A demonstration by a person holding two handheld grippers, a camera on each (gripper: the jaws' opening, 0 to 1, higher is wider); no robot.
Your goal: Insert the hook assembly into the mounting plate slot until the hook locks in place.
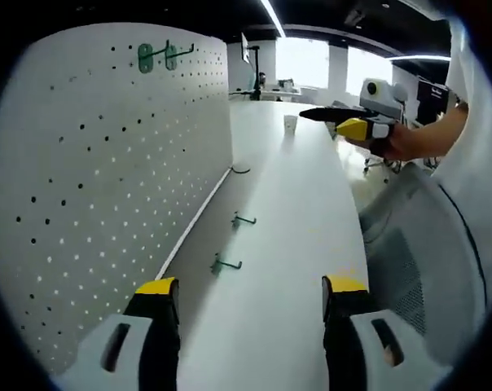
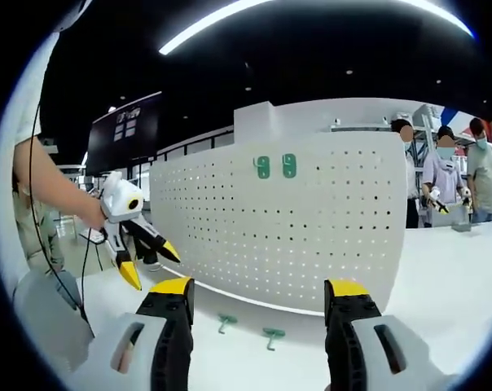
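A white pegboard mounting plate point(image 1: 107, 179) stands upright on the left of the white table point(image 1: 295, 244); two green hooks point(image 1: 156, 57) are mounted near its top. Two loose green hooks point(image 1: 244, 219) point(image 1: 226, 264) lie on the table by its base, with a dark one point(image 1: 240, 170) farther off. My left gripper point(image 1: 250, 297) is open and empty, short of the loose hooks. In the right gripper view the pegboard point(image 2: 311, 228) faces me, with mounted hooks point(image 2: 275, 166) and loose hooks point(image 2: 226, 322) point(image 2: 272, 334) below. My right gripper point(image 2: 260, 297) is open and empty. The left gripper point(image 2: 151, 265) hangs open at left.
A hand holds the right gripper point(image 1: 352, 126) over the table's far right edge. A small cup point(image 1: 290, 122) stands far back on the table. A grey chair point(image 1: 417, 244) sits at the table's right side. Several people point(image 2: 445, 175) stand beyond the pegboard.
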